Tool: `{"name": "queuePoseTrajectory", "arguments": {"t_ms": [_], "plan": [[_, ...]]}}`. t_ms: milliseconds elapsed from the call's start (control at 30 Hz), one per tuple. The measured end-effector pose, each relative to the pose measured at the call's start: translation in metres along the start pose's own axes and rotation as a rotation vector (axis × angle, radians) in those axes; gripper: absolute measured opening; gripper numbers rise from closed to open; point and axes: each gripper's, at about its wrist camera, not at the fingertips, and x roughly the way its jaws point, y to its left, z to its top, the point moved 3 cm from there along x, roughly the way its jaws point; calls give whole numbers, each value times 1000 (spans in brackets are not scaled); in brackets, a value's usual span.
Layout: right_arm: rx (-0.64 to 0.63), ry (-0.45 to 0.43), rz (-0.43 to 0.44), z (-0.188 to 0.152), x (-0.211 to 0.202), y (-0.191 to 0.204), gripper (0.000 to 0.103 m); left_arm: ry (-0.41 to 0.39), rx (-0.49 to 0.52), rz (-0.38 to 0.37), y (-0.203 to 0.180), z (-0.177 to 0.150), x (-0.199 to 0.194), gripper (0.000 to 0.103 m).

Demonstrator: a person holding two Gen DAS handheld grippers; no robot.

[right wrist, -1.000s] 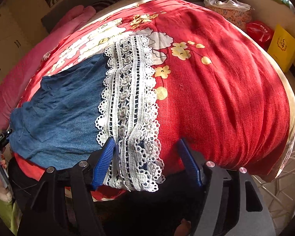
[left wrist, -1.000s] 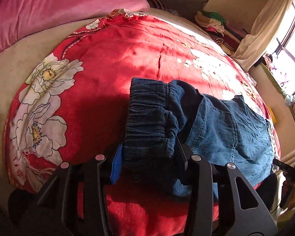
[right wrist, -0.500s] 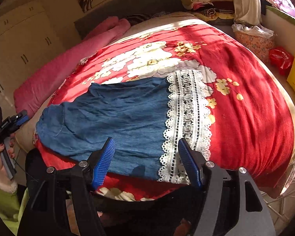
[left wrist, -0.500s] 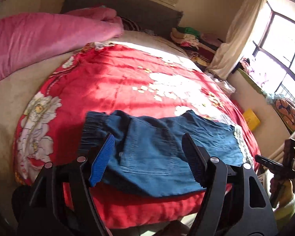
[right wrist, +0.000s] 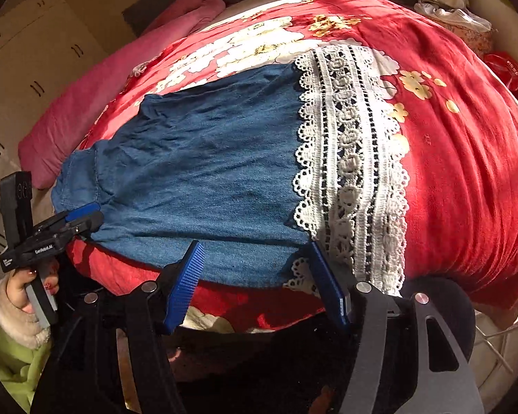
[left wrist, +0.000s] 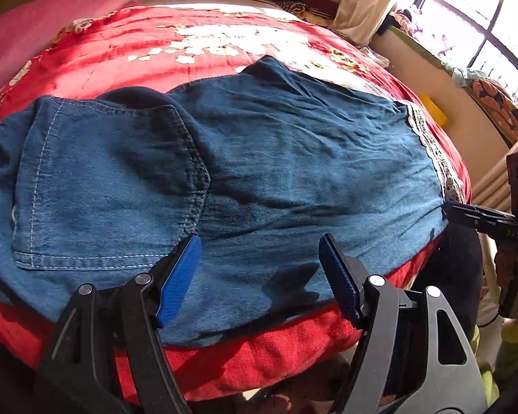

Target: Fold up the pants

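Broadly, the bed point(left wrist: 224, 34) carries the pants point(left wrist: 259, 172) near its front edge, lying flat across the red floral quilt point(right wrist: 466, 172). Beside the pants' lace hem point(right wrist: 355, 158), the right claw point(right wrist: 259, 276) gapes empty; at their pocket point(left wrist: 103, 186), the left claw point(left wrist: 259, 269) is likewise spread. Pinching only the top denim layer could skew the fold, and lace may snag on ribbed pads.

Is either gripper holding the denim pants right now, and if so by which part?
Neither. The left gripper and right gripper are both open over the near edge of the blue denim pants with white lace hem; nothing is clamped.
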Motion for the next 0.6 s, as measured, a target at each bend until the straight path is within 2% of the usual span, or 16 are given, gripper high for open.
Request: {"name": "queuePoseTrajectory", "arguments": {"t_ms": [100, 167, 233, 300, 367, 433, 533, 600], "plan": [[20, -2, 15, -3, 3, -7, 61, 13, -18, -23, 9, 3, 4, 63], [14, 2, 1, -3, 8, -5, 62, 9, 25, 3, 5, 1, 10, 63], [-23, 10, -25, -2, 12, 3, 68, 1, 51, 14, 1, 2, 13, 66], [-30, 14, -15, 0, 7, 8, 73, 2, 53, 3, -3, 5, 8, 73], [-26, -33, 32, 7, -12, 10, 73, -9, 58, -33, -11, 14, -7, 79], [-31, -121, 58, 19, -36, 8, 72, -71, 97, -54, -19, 29, -26, 81], [12, -202, 41, 45, -53, -13, 73, -113, 102, -85, -22, 65, -34, 87], [58, -208, 9, 65, -50, -33, 73, -120, 102, -77, -21, 90, -25, 87]]}}
